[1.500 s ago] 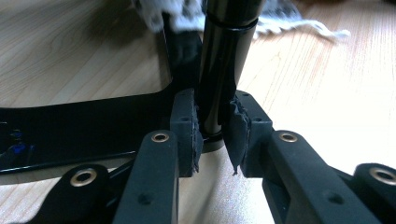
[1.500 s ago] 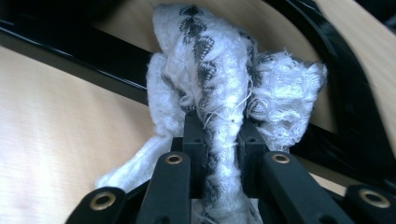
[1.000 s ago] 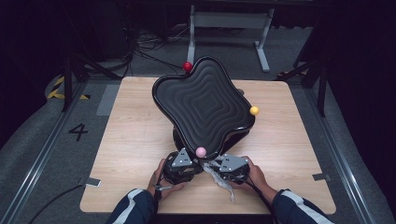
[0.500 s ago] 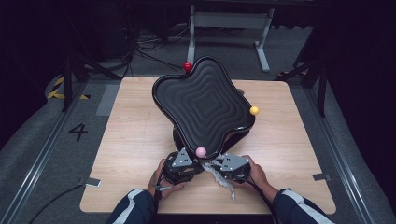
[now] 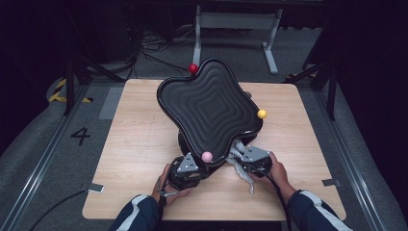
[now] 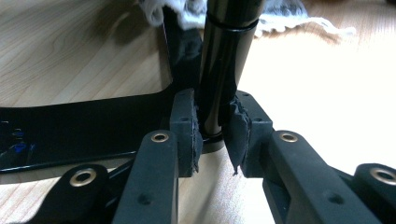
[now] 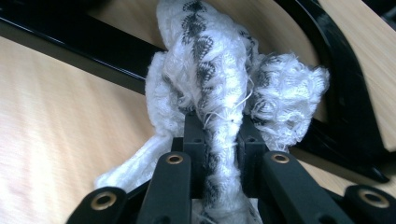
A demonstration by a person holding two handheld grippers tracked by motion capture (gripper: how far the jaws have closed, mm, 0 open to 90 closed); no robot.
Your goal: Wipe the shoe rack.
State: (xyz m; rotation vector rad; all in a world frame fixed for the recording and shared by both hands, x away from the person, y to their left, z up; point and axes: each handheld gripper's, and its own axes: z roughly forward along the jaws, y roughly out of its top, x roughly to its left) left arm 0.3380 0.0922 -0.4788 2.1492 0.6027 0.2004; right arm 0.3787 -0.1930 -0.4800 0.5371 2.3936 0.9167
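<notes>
A black wavy-edged tray tilts on a black stand in the middle of the wooden table. Red, yellow and pink balls sit at its rim. My left gripper is under the near edge, shut on the stand's glossy black post, with both pads pressed against it. Just right of it, my right gripper is shut on a bunched white cloth with a dark pattern. The cloth lies against the stand's black base frame.
The stand's flat black base spreads over the table beneath the tray. A loose end of the cloth trails toward the table's near edge. Bare wood lies to the left and right of the stand. Grey floor, cables and a metal frame lie beyond the table.
My right gripper has slid to the right and a little away from me, taking the cloth along the stand's base. The left gripper has kept still on the post.
</notes>
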